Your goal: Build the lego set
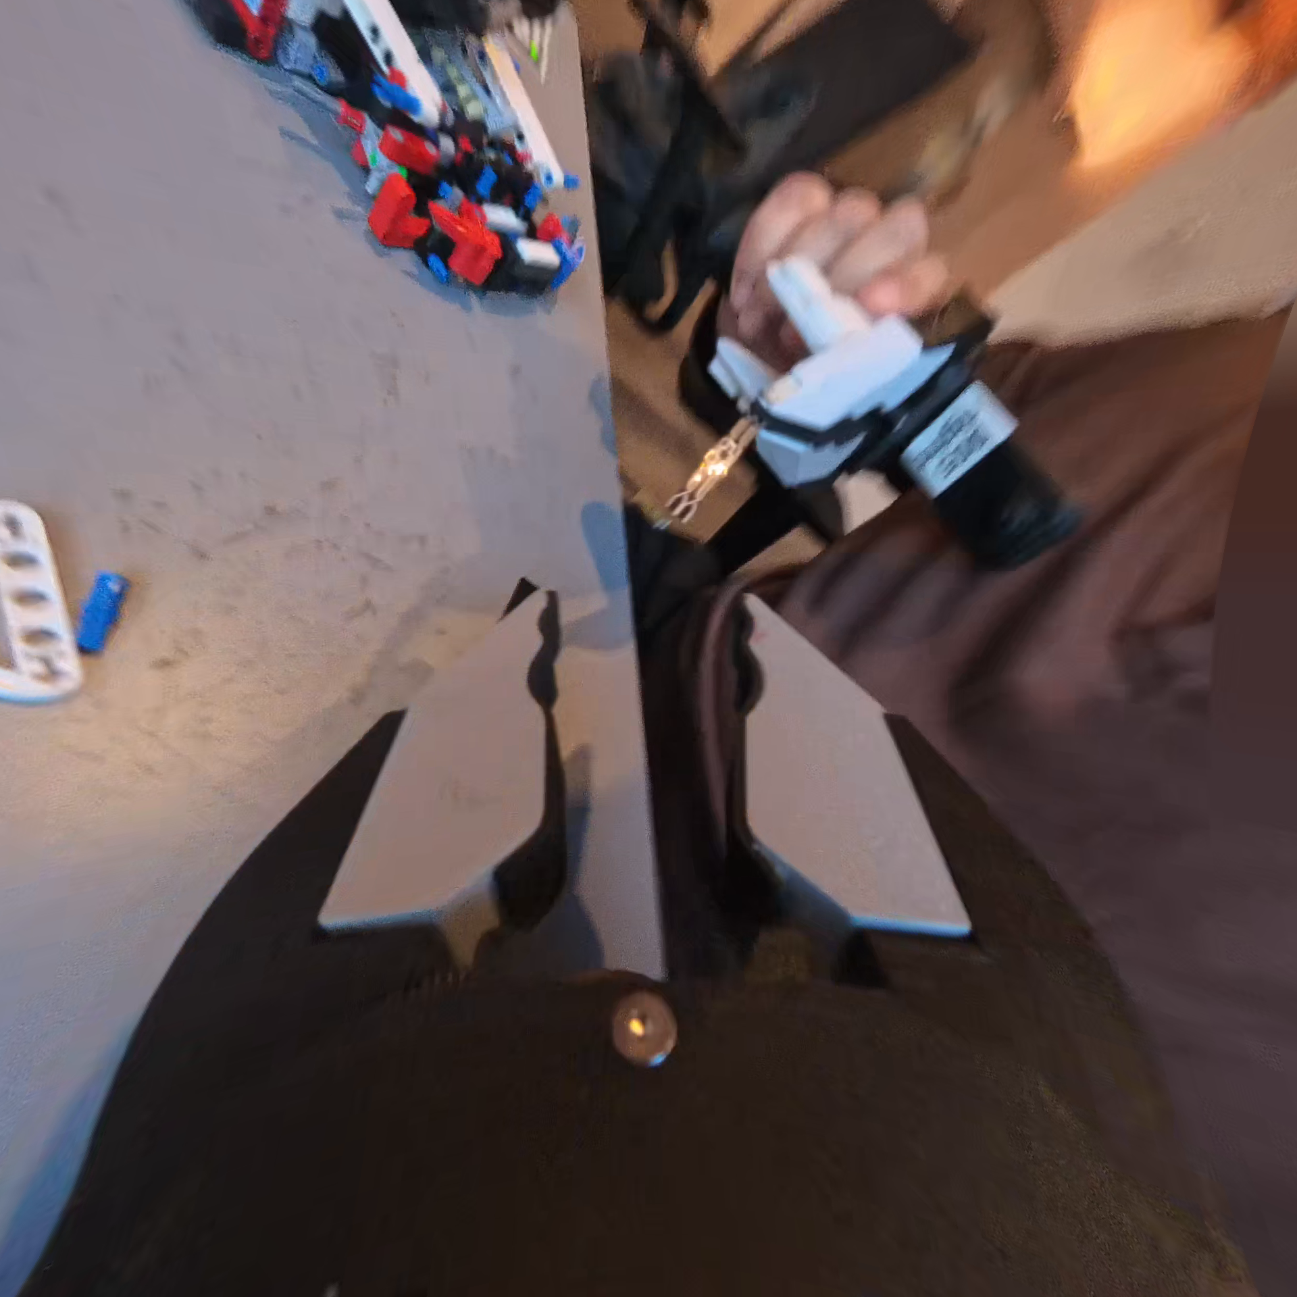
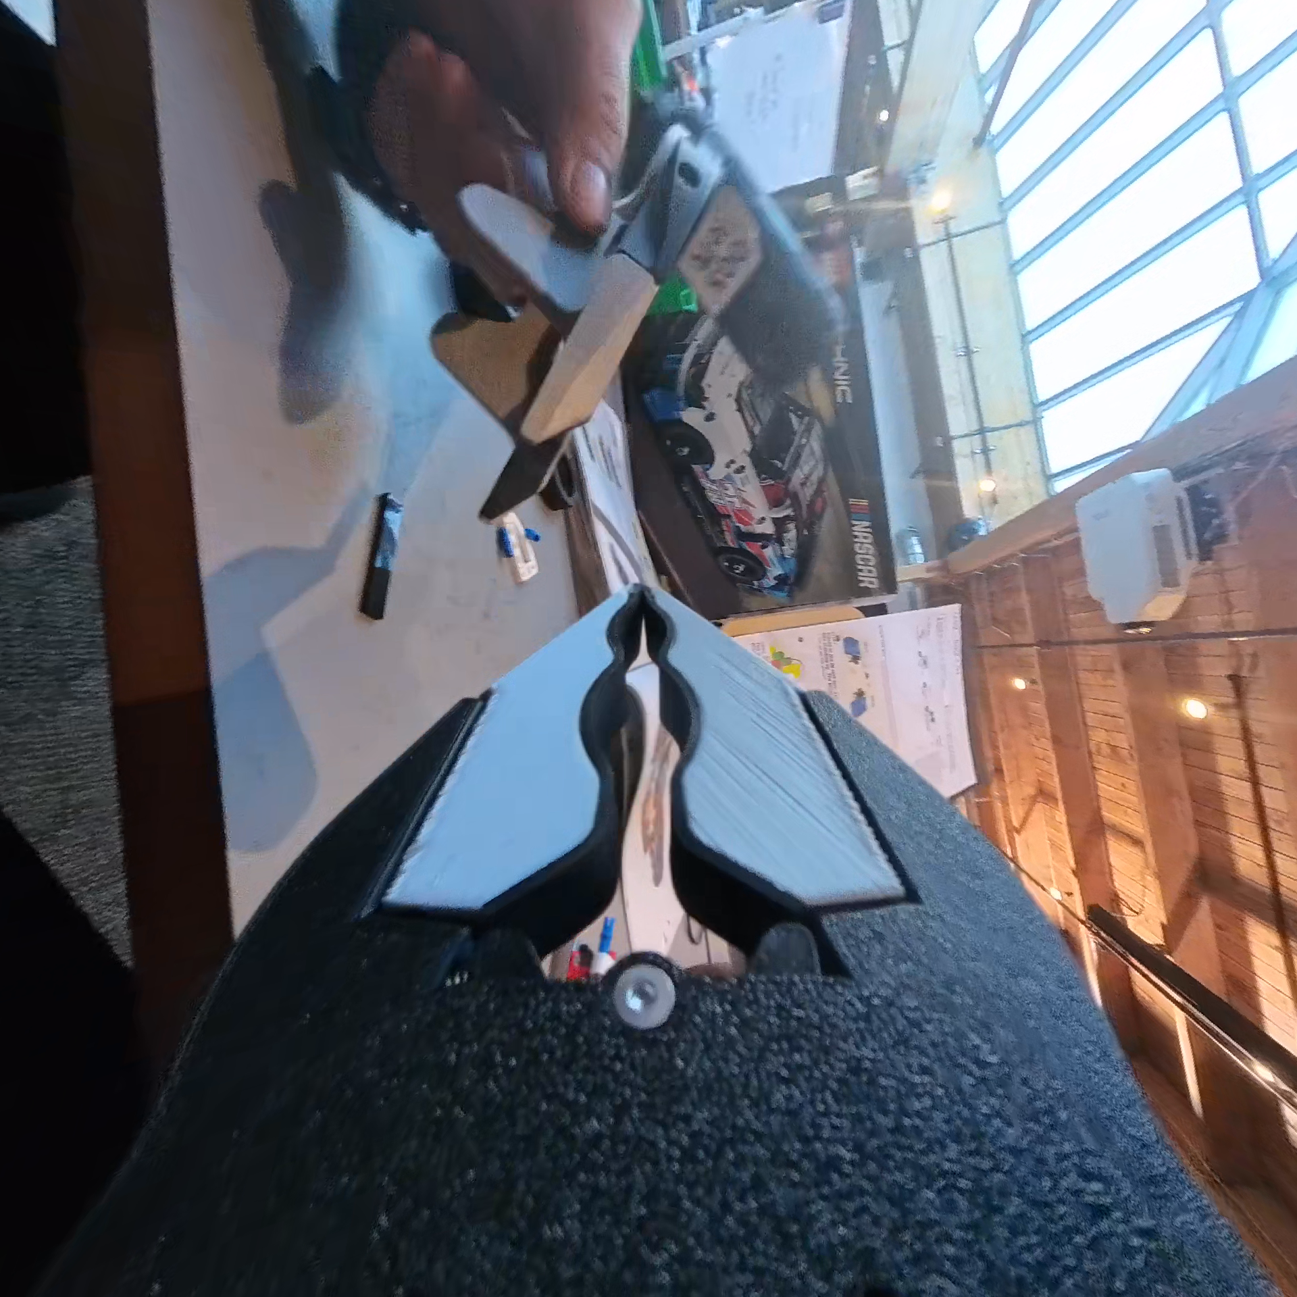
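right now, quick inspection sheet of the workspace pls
surface: pale table, edge near left gripper.
job's things: red, blue and black lego pile; white holed beam beside blue pin.
clutter: black marker-like stick; boxed car set; instruction sheets.
grippers: left gripper open and empty; right gripper tips together, nothing visible between.
cables: nothing seen.
surroundings: windows, wooden wall with small lights, a hand on the other gripper.

both wrist views rolled sideways, sharing table
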